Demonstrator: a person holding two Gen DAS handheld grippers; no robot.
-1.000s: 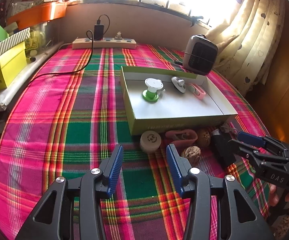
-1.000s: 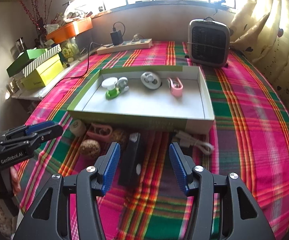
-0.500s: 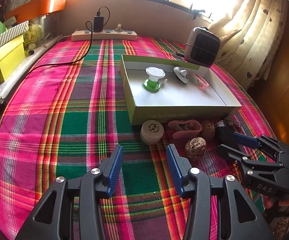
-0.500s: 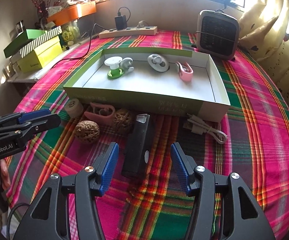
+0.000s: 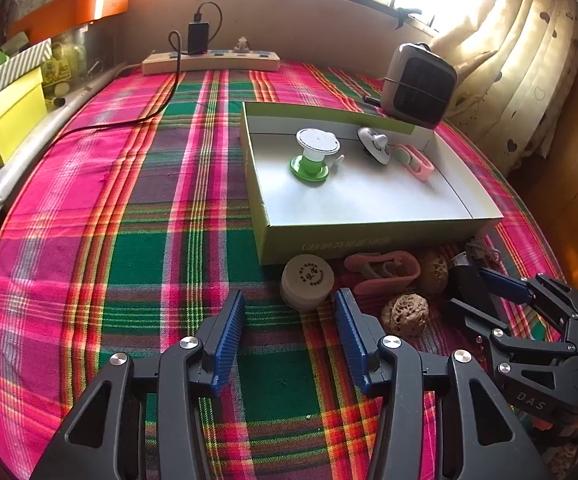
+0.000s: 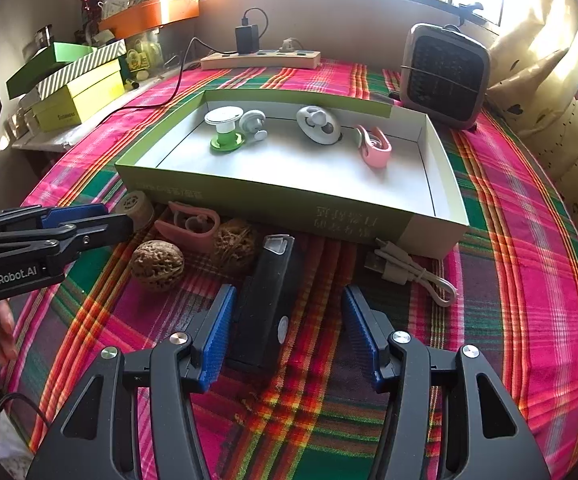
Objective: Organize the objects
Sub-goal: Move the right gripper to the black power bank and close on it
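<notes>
My right hand-held gripper is spread, straddling the black device; my left hand-held gripper is spread over the table.

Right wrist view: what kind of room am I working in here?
Most likely a lived-in home room: a plaid tablecloth under a window, heart-print curtains, a small space heater and a power strip.

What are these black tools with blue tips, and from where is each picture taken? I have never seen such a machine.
No machine: a person holds one two-finger gripper in each hand, with a camera on each. One picture looks along the left gripper, the other along the right gripper. Both are open and hold nothing. On the plaid cloth stands a shallow box with small items inside. Before it lie a round white container, two walnuts, a pink clip, a black device and a cable.
</notes>
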